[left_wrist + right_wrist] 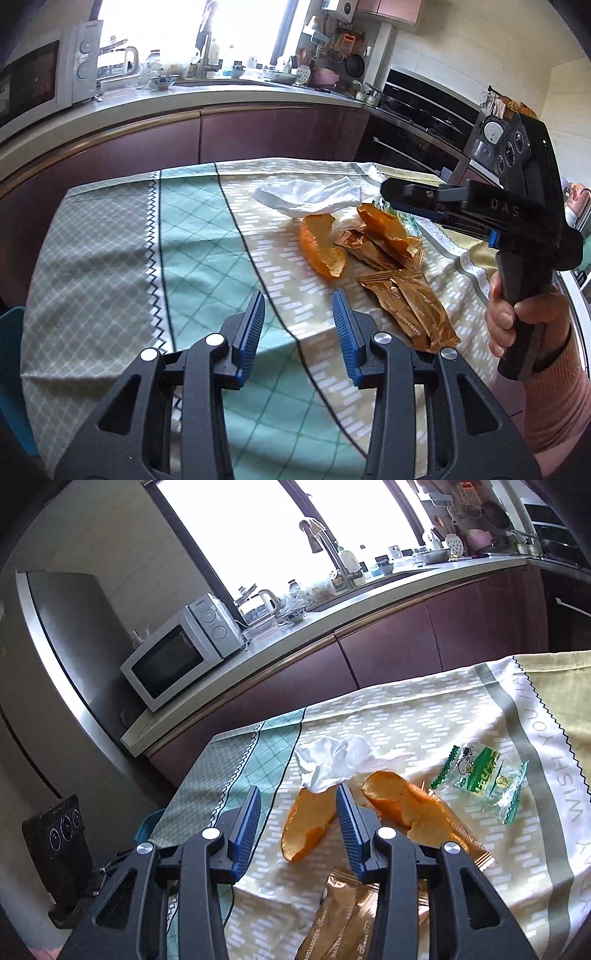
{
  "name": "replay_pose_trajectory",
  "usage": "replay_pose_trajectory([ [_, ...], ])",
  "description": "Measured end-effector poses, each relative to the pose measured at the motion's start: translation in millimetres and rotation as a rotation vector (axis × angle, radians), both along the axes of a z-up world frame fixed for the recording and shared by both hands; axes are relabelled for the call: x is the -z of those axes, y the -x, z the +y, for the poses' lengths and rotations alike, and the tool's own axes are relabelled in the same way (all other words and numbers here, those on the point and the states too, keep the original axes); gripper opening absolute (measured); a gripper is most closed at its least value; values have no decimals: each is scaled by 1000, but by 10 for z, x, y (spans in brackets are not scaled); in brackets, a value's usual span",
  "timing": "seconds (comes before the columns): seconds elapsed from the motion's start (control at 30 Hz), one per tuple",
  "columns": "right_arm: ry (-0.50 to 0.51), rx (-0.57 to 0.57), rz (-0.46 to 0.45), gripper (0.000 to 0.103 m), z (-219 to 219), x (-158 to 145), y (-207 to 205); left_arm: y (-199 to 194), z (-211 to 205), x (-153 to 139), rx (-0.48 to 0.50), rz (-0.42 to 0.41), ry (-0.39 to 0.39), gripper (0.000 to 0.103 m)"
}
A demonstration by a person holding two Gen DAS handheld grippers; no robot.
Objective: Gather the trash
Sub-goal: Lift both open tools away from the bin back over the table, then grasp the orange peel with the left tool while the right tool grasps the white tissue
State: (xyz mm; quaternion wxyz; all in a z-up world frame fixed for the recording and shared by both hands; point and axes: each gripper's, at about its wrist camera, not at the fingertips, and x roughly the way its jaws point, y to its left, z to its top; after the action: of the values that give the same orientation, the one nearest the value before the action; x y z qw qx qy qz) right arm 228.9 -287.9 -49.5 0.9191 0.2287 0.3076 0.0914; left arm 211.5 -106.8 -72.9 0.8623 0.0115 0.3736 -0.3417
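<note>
Left gripper (298, 317): jaws wide, empty, above patterned green-and-beige tablecloth (192, 236). Right gripper (298, 808): jaws wide, empty. Trash heaped at 12 to 2 o'clock: crumpled white tissue (332, 764), two orange peel pieces (306, 827), gold foil wrappers (410, 306), clear green-printed plastic wrapper (480, 775).

Gold wrappers (343, 915) partly behind right claw (298, 805); print unreadable
</note>
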Motion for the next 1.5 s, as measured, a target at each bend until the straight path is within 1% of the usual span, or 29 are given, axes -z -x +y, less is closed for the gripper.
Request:
replay_pose_trajectory([
  [0.17, -38, -10, 49, 45, -40, 127, -225, -163, -359, 81, 25, 46, -10, 39],
  [0.33, -82, -15, 67, 45, -39, 213, -329, -337, -558, 165, 26, 80, -28, 39],
  [0.43, -112, -10, 79, 45, -57, 260, -369, -430, -633, 231, 21, 108, -39, 35],
  [0.5, -126, -9, 83, 40, -72, 286, -370, -476, -666, 272, 20, 125, -43, 32],
  [0.57, -133, -13, 87, 21, -85, 305, -373, -515, -674, 304, 22, 143, -35, 27],
  [0.6, -139, -14, 88, 17, -98, 317, -369, -529, -674, 315, 22, 151, -30, 24],
  [0.67, -136, -13, 84, 6, -108, 322, -351, -555, -665, 326, 18, 156, -24, 19],
  [0.73, -138, -18, 69, 4, -117, 309, -316, -576, -654, 331, 13, 160, -20, 14],
  [0.8, -139, -22, 60, 3, -117, 292, -301, -587, -633, 329, 10, 160, -16, 8],
  [0.87, -134, -39, 26, 2, -105, 219, -254, -588, -608, 322, 5, 157, -13, 7],
  [0.9, -134, -39, 26, 2, -105, 219, -254, -590, -598, 317, 2, 156, -11, 7],
  [1.0, -119, -56, -13, 2, -73, 106, -187, -566, -554, 289, 0, 147, -5, 7],
  [1.17, -103, -87, -66, 2, -13, -86, -100, -487, -399, 189, -9, 121, 12, 6],
  [1.33, -92, -126, -96, 2, 96, -216, -51, -320, -118, 34, -24, 87, 37, 5],
  [1.5, -83, -179, -110, 2, 286, -290, -16, -161, 234, -66, -49, 61, 43, 5],
])
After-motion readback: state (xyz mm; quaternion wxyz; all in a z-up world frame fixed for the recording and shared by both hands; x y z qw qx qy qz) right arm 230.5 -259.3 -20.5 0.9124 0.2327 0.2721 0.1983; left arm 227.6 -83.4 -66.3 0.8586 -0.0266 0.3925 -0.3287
